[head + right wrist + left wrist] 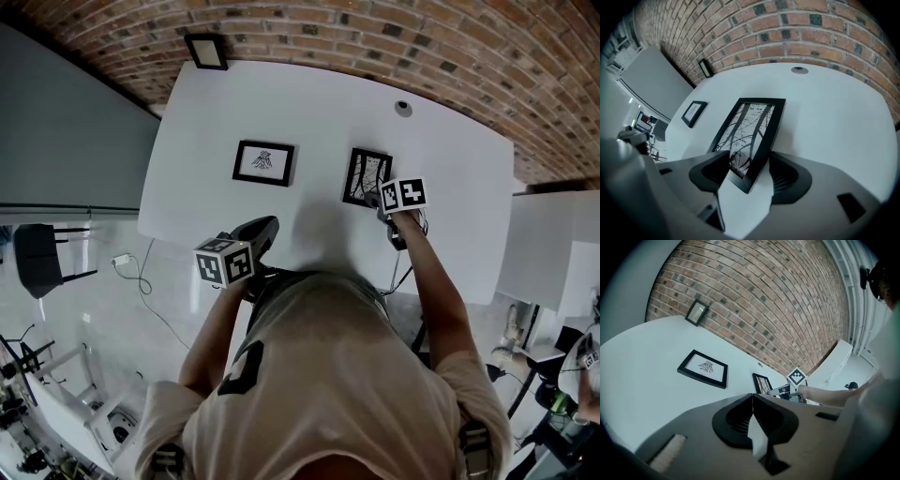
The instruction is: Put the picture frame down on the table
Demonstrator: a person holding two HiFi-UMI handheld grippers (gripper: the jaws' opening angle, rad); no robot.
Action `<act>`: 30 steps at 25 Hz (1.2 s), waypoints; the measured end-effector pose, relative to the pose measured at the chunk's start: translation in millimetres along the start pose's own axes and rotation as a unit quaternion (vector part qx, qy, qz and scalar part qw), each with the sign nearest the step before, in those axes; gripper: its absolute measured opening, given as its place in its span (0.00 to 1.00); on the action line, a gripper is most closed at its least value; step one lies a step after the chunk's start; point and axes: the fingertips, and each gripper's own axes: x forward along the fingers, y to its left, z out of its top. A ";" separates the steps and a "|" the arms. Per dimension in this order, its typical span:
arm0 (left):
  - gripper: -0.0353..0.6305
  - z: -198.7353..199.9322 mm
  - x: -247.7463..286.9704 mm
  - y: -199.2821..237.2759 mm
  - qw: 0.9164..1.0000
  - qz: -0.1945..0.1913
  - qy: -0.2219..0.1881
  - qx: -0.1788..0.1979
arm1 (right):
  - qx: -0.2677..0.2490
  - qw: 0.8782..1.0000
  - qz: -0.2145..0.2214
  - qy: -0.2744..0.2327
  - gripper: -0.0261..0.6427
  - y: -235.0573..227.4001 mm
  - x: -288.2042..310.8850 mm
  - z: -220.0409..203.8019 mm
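A brick wall [375, 37] runs along the far side, and a white table [309, 103] with rounded corners stands against it. In the head view my own shoulders and chest cover the middle of the table's near edge.

Three black frames show. The picture frame [750, 131] I am handling is on the right half of the table, with dark, branch-like lines under its glass. My right gripper [747, 158] has its jaws closed on the frame's near end, one pad against each long side, and the near corner pokes out toward the camera. I cannot tell whether its underside is flat on the table or slightly lifted. In the head view the marker cube [403, 195] hides those jaws.

A second frame [263, 162] lies flat left of it, well apart; its small dark drawing is too small to make out. A third frame [206, 52] leans on the wall at the far left corner, its contents unreadable.

My left gripper [752, 397] hangs near the table's near edge, jaws pressed together with nothing between them.

A small round cable port [403, 108] sits far right on the table.
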 end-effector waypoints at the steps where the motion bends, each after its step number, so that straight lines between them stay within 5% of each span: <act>1: 0.06 0.1 0.0 0.1 1.000 0.000 0.000 0.000 | -0.007 1.000 -0.009 0.002 0.39 -0.3 0.4 -0.6; 8: 0.06 -0.4 -2.3 2.2 1.000 0.002 -0.002 -0.001 | -0.034 0.998 -0.059 0.002 0.40 -3.7 0.7 -2.7; 30: 0.06 -5.6 -12.3 8.0 1.000 -0.002 -0.002 -0.003 | 0.077 0.993 -0.077 -0.054 0.34 -6.2 -5.7 -14.3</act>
